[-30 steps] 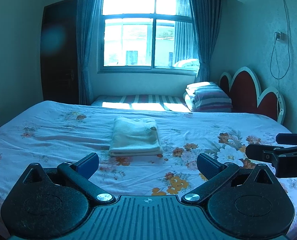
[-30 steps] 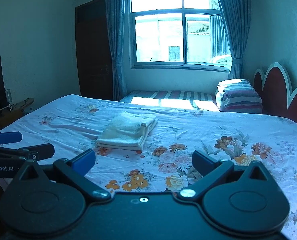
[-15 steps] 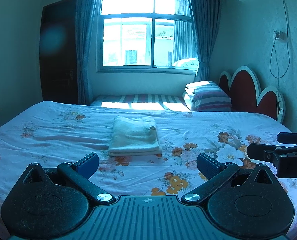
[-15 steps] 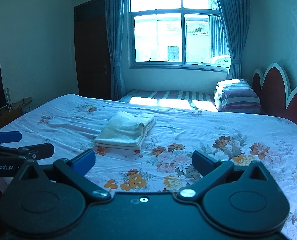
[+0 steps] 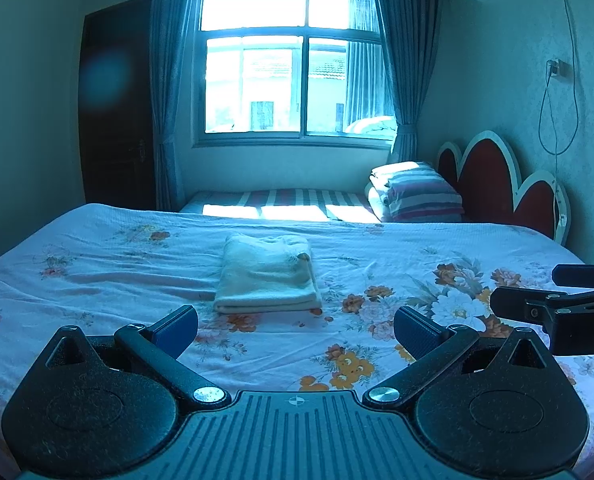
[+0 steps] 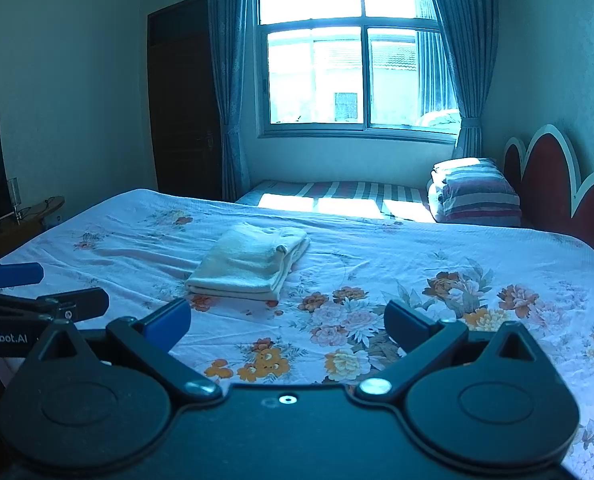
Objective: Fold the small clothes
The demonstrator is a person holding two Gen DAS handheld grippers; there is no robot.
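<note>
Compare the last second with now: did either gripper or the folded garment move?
Almost nothing changed. The left gripper and right gripper hover open over the bed as before, with only slight camera drift. The folded cream garment lies untouched in the same spot.

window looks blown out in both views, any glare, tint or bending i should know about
Left wrist: window overexposed, a round flare spot on the dark door, blue cast throughout. Right wrist: window equally washed out, sun patch on the striped mattress, walls bowed by fisheye, corners vignetted.
</note>
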